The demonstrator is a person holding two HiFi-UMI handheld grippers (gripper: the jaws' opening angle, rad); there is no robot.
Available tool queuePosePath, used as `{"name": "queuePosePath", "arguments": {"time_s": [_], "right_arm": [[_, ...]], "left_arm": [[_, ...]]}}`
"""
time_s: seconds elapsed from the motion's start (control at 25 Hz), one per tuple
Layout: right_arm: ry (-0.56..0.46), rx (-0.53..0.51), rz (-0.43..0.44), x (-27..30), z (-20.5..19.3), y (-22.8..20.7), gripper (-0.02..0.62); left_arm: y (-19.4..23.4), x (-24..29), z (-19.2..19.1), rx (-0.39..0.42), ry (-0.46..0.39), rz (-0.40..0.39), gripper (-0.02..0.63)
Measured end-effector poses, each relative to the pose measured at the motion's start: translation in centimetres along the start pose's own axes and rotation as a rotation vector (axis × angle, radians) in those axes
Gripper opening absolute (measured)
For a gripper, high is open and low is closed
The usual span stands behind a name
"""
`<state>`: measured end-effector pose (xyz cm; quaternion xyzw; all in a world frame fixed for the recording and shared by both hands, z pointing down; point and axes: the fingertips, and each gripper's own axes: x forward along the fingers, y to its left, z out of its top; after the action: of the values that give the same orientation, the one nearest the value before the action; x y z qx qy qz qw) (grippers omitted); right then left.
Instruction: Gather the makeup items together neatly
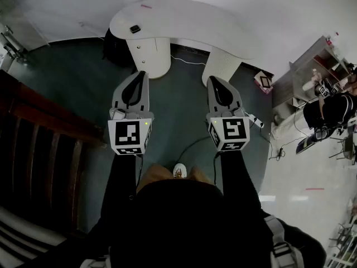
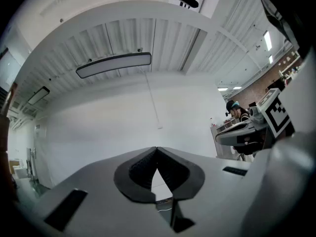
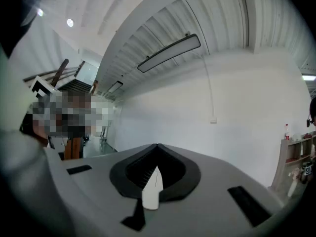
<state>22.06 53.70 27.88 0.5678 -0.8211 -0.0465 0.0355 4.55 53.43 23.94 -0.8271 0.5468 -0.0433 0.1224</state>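
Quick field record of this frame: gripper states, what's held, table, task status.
left gripper: shut, nothing between the jaws, held level
right gripper: shut, nothing between the jaws, held level
table: white, curved top, ahead of both grippers, not touched
on table: one small dark object, too small to identify
floor: dark teal, below the grippers
makeup items: none identifiable
task status: gathering not yet begun

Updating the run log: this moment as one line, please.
left gripper: shut, empty | right gripper: shut, empty | both level | white curved table ahead, small black object on it
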Motion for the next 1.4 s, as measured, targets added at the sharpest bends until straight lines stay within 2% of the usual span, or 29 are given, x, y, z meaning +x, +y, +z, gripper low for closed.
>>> {"name": "queuePosePath", "arguments": {"time_s": [1.0,1.4], "right_arm": [[-0.020,0.049,0.015,0.5,-0.3,-0.6,0.028],[-0.005,0.049,0.021,6.1,-0.8,-0.8,0.028]], "left_arm": [[0.4,0.1,-0.7,0.008,0.028,0.027,0.015],[4.1,4.3,-2.4,-0.002,0.035,0.035,0.015]]}}
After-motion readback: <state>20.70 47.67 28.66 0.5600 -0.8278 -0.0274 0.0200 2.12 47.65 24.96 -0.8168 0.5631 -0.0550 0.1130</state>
